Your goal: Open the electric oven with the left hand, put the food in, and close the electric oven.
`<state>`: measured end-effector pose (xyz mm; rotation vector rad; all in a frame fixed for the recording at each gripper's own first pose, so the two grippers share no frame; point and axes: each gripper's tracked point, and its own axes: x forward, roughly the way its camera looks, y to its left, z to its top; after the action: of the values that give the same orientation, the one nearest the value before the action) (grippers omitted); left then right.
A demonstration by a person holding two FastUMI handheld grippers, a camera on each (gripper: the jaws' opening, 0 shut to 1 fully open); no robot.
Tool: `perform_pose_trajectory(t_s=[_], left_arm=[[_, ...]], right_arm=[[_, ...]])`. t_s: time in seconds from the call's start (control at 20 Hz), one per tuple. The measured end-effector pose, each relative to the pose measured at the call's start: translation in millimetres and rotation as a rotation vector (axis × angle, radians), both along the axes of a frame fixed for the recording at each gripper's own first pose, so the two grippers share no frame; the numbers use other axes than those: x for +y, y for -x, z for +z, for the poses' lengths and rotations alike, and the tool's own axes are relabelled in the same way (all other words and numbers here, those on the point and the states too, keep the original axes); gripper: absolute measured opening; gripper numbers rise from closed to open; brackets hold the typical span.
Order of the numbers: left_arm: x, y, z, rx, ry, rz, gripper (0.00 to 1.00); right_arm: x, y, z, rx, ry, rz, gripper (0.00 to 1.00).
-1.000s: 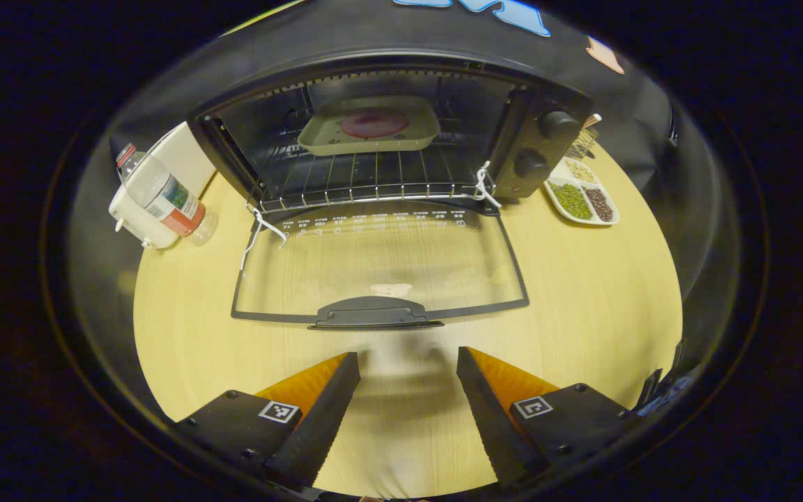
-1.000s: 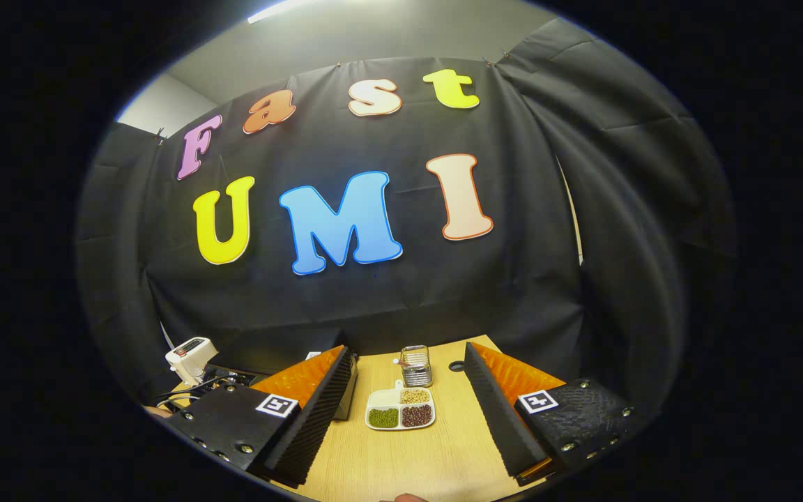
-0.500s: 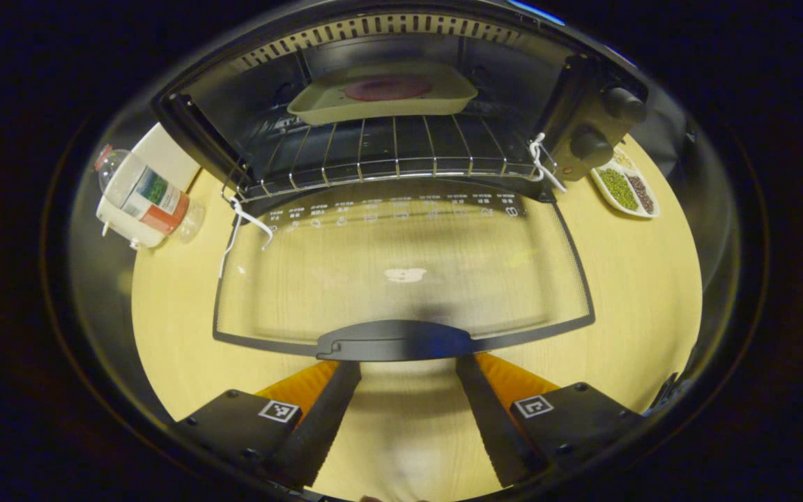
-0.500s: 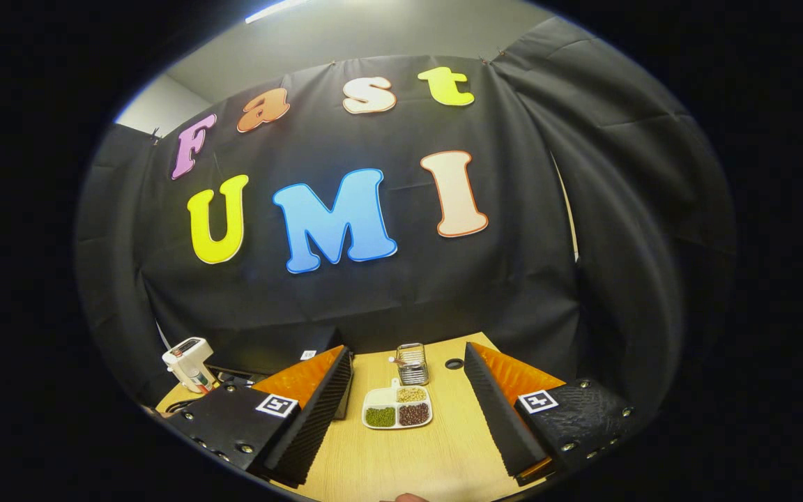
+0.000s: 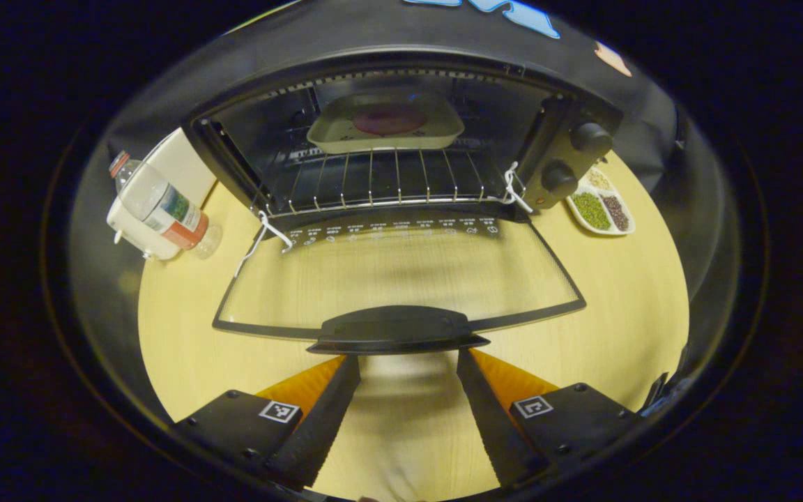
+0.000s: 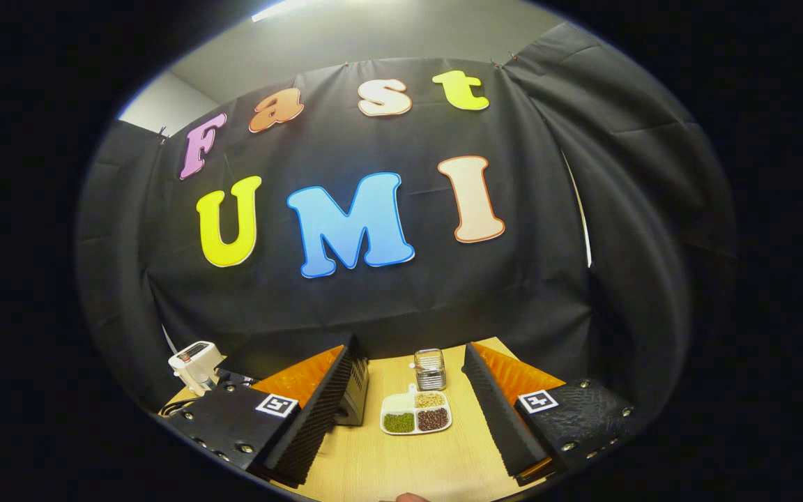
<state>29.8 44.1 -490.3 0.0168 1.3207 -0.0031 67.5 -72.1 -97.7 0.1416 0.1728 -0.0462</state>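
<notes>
The black electric oven (image 5: 401,139) stands with its glass door (image 5: 401,279) folded down toward me. Deep on the wire rack sits a beige tray (image 5: 385,124) with a round red piece of food (image 5: 389,120) on it. My left gripper (image 5: 407,360) is open, and both fingertips (image 5: 347,366) meet the front edge of the door handle (image 5: 394,329) from just below, nothing clamped. My right gripper (image 6: 408,352) is open and empty, held up facing the booth wall, with the oven's side (image 6: 355,394) just behind its left finger.
Left of the oven a water bottle (image 5: 161,202) lies against a white appliance (image 5: 138,230). Right of the oven are a white divided dish of beans (image 5: 600,209) (image 6: 416,419) and a metal mesh holder (image 6: 431,369). Bare wooden tabletop (image 5: 617,307) flanks the door.
My left gripper moved forward from bare table to the door handle, whose edge now sits on its fingertips. The right gripper shifted only slightly.
</notes>
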Motion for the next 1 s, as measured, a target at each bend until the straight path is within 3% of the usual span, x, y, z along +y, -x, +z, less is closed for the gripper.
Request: perform_pose_trajectory(t_s=[0.05,0.1,0.25,0.3,0.35,0.4,0.65,0.75,0.8,0.95,1.0], left_arm=[[0,0,6,-0.014,-0.003,-0.003,0.96],[0,-2,12,-0.030,-0.006,-0.010,1.00],[-1,-5,24,-0.068,0.007,-0.014,1.00],[-1,-6,26,-0.077,0.014,-0.013,0.96],[-1,-6,27,-0.079,0.016,-0.013,1.00],[0,-7,28,-0.081,0.017,-0.016,0.92],[-1,-19,39,-0.121,0.013,-0.023,0.92],[-1,-26,47,-0.149,0.005,-0.035,1.00],[-4,-28,49,-0.158,0.006,-0.036,0.96],[-7,-38,59,-0.184,-0.004,-0.058,0.96],[-10,-45,61,-0.193,-0.008,-0.065,1.00]], right_arm=[[2,0,3,-0.008,-0.001,-0.001,0.99],[3,1,6,-0.018,-0.001,-0.004,0.99],[2,1,13,-0.046,-0.004,-0.029,0.99],[1,0,14,-0.053,-0.007,-0.035,0.99],[1,1,14,-0.054,-0.010,-0.041,0.99],[1,1,14,-0.054,-0.014,-0.046,0.99],[5,1,11,-0.044,-0.007,-0.043,0.99],[5,2,9,-0.039,-0.002,-0.042,0.99],[6,2,9,-0.036,0.000,-0.040,0.99],[4,2,9,-0.035,0.005,-0.041,0.99],[3,3,10,-0.035,0.008,-0.043,0.99]])
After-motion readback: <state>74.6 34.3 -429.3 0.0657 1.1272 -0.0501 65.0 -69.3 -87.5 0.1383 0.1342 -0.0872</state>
